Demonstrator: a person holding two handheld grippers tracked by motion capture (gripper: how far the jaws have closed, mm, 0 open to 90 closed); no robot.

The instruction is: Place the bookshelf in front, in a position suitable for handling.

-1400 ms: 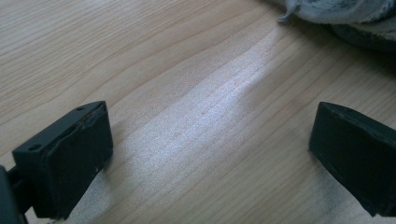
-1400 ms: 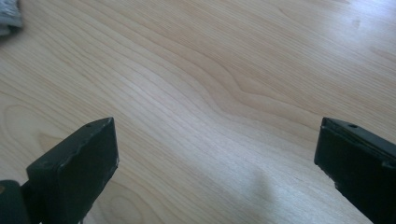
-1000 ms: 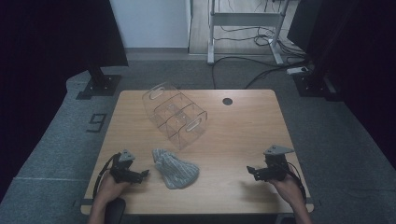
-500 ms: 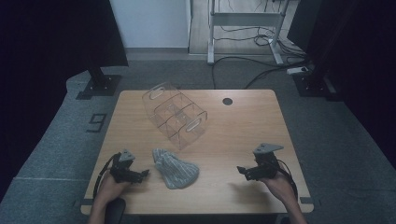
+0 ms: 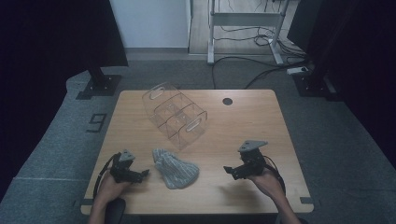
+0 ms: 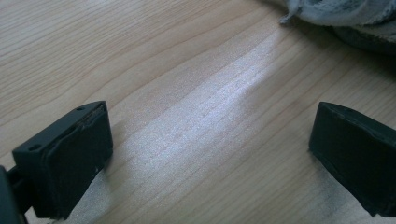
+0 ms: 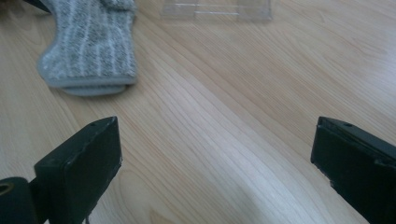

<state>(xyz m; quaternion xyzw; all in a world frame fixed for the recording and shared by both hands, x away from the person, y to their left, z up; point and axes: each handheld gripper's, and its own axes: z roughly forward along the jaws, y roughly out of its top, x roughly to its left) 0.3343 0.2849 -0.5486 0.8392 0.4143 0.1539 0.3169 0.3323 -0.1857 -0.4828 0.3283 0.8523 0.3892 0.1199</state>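
A grey striped cloth (image 5: 175,167) lies folded on the wooden table (image 5: 261,121) near the front, between my two grippers. My left gripper (image 5: 142,173) rests just left of the cloth, open, its jaws wide apart over bare wood (image 6: 210,140); the cloth's edge (image 6: 341,14) shows at the top right of its view. My right gripper (image 5: 229,170) sits to the right of the cloth, open and empty, pointing toward it. In the right gripper view the cloth (image 7: 88,46) lies ahead at the upper left.
A clear plastic organiser with compartments (image 5: 175,114) stands behind the cloth at the table's middle left; its edge (image 7: 215,10) shows in the right gripper view. A dark round hole (image 5: 227,101) sits near the table's back edge. Cables and stands surround the table.
My right gripper has moved left toward the cloth and slightly nearer the front edge. The left gripper and the cloth have stayed where they were.
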